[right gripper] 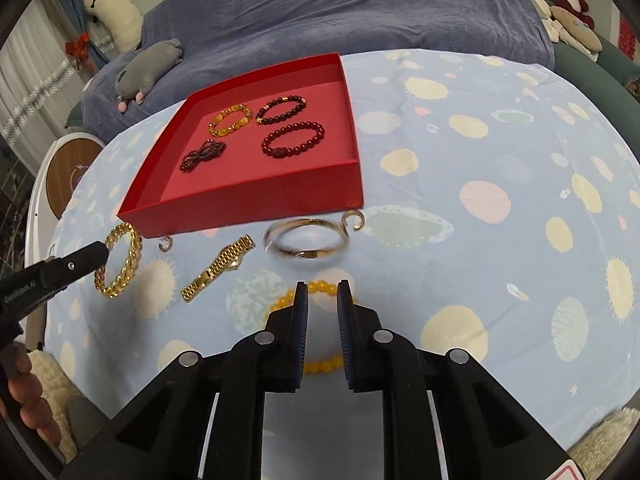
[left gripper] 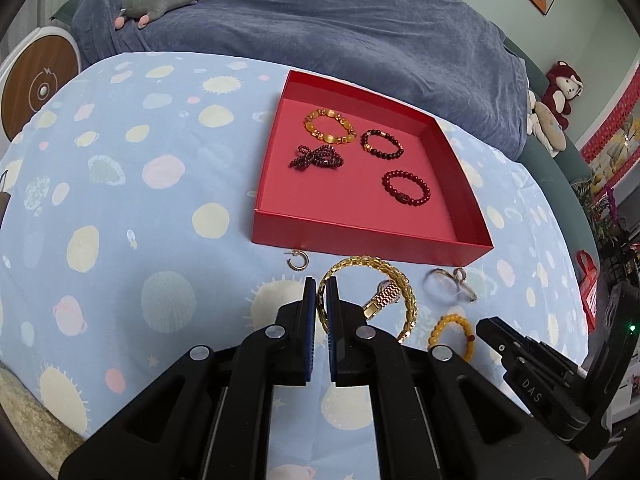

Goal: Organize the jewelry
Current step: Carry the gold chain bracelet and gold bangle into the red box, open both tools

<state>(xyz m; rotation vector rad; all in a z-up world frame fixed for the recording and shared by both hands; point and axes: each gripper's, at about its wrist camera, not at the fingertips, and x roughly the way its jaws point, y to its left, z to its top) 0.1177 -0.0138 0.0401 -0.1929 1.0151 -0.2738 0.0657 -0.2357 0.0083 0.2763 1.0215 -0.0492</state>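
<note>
my left gripper (left gripper: 321, 286) has its jaws pinched in on the near-left arc of the gold chain-link bracelet (left gripper: 404, 284), band caught between the pads, and in the right wrist view that bracelet (right gripper: 120, 264) looks tilted up on edge rather than lying flat on the pale blue planet-print cloth (left gripper: 120, 200). the shallow red cardboard tray (left gripper: 360, 236) sits straight ahead of those jaws, just past the bracelet, with an amber bead bracelet (left gripper: 330, 126), a dark bead bracelet with a gold spacer (left gripper: 382, 145), a red bead bracelet (left gripper: 406, 188) and a bunched garnet strand (left gripper: 318, 157) already inside. so the haul is short and forward: up over the near wall, i reckon, and down onto bare floor near the tray's near-left corner. my right gripper (right gripper: 323, 290) hangs with jaws parted and nothing between them, straddling the yellow bead bracelet (right gripper: 320, 366) that lies nearer me than the tray. between it and the tray lie the gold link watch (right gripper: 218, 268), its long axis running diagonally toward the tray's near wall, the thin silver bangle (right gripper: 306, 240), and two small hoop earrings (right gripper: 166, 243) close against that wall. left is on the gold bracelet; right is nearest the yellow one.
</note>
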